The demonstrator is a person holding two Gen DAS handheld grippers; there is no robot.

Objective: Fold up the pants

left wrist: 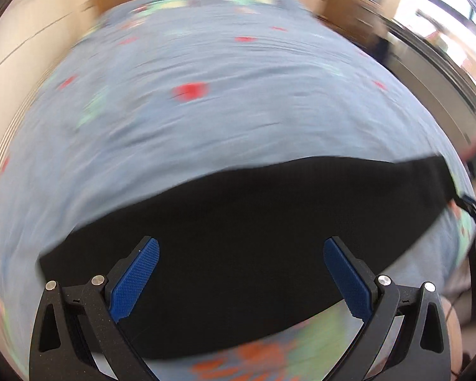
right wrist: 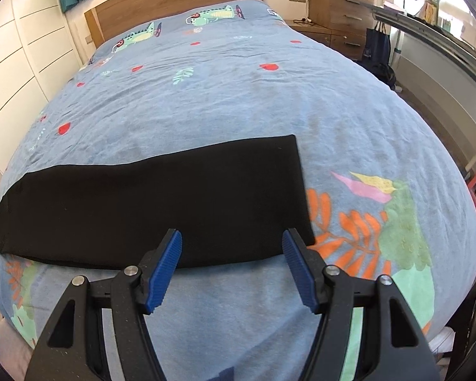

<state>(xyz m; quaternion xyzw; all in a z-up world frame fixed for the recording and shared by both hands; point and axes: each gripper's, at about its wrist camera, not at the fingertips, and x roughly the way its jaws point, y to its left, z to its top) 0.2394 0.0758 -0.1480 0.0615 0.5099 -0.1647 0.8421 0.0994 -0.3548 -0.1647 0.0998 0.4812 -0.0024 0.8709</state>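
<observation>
Black pants flat on bed, apparently folded; left gripper, right gripper wide, empty.

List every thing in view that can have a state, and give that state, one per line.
Black pants: lying flat on the bed as a long band, not gripped.
Left gripper: open, holding nothing, over the pants.
Right gripper: open, holding nothing, at the pants' near edge.
Bedspread: spread over the bed, lightly wrinkled.
Dresser drawers: shut.
</observation>
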